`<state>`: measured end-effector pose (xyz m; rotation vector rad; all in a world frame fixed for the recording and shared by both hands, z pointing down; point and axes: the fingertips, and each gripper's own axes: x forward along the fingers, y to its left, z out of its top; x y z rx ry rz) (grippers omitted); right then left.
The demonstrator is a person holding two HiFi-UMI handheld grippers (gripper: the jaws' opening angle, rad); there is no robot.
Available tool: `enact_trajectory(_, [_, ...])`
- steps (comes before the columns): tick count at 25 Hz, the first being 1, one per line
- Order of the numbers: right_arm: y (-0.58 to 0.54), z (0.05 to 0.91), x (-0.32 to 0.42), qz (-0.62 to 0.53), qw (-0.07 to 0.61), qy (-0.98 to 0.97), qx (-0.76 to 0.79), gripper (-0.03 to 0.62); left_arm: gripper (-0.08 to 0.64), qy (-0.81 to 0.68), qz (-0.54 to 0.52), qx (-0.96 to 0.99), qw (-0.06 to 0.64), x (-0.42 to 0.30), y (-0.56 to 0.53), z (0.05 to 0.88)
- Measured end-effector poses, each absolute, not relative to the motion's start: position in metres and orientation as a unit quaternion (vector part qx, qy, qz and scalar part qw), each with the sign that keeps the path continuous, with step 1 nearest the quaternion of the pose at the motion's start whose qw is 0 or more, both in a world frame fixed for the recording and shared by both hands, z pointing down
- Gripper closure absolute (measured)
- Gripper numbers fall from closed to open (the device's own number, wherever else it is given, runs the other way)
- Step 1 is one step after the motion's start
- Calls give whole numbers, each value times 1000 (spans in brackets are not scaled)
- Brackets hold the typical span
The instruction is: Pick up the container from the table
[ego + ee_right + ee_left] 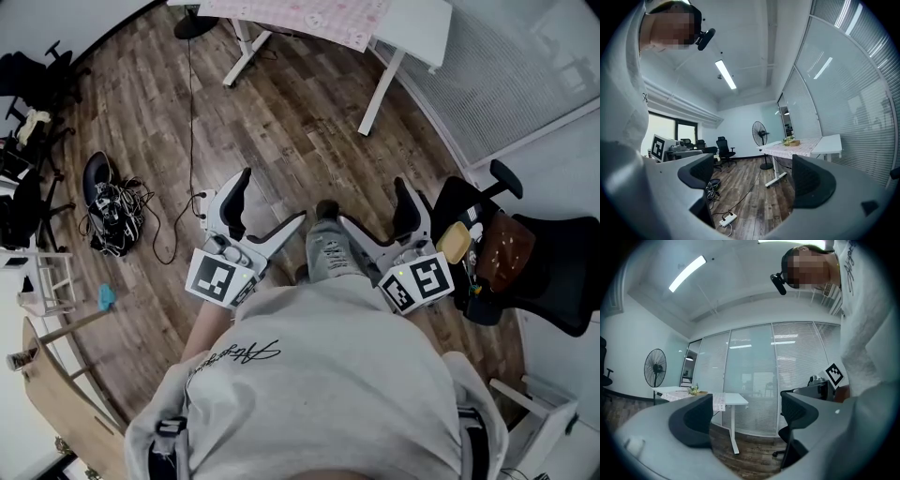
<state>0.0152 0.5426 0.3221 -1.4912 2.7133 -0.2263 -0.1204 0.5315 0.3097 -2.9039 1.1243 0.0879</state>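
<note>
Both grippers are held up in front of the person's chest, well away from the white table (pixel 412 23) with its patterned cloth (pixel 319 17). My left gripper (pixel 267 211) is open with nothing between its jaws, and so is my right gripper (pixel 380 214). The right gripper view looks across the room past the open right gripper (pixel 754 176) to a small tan container (pixel 793 142) with greenery on the far table (pixel 829 140). Beyond the open left gripper (pixel 746 413) the container (pixel 696 391) shows small on the table (pixel 733 401). The head view does not show the container.
A black office chair (pixel 534 262) with a brown bag stands close on the right. Tangled cables and a dark bag (pixel 112 211) lie on the wood floor at left, with a power strip (pixel 725 218). A standing fan (pixel 760 133) is beyond the table. Glass walls with blinds (pixel 797 371) bound the room.
</note>
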Motion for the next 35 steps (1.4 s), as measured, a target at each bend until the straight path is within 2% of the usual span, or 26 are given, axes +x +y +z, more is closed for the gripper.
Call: enact_trajectory(35, [345, 318, 40, -68, 19, 887, -456, 91, 117, 381, 25, -924, 16, -93, 345, 306])
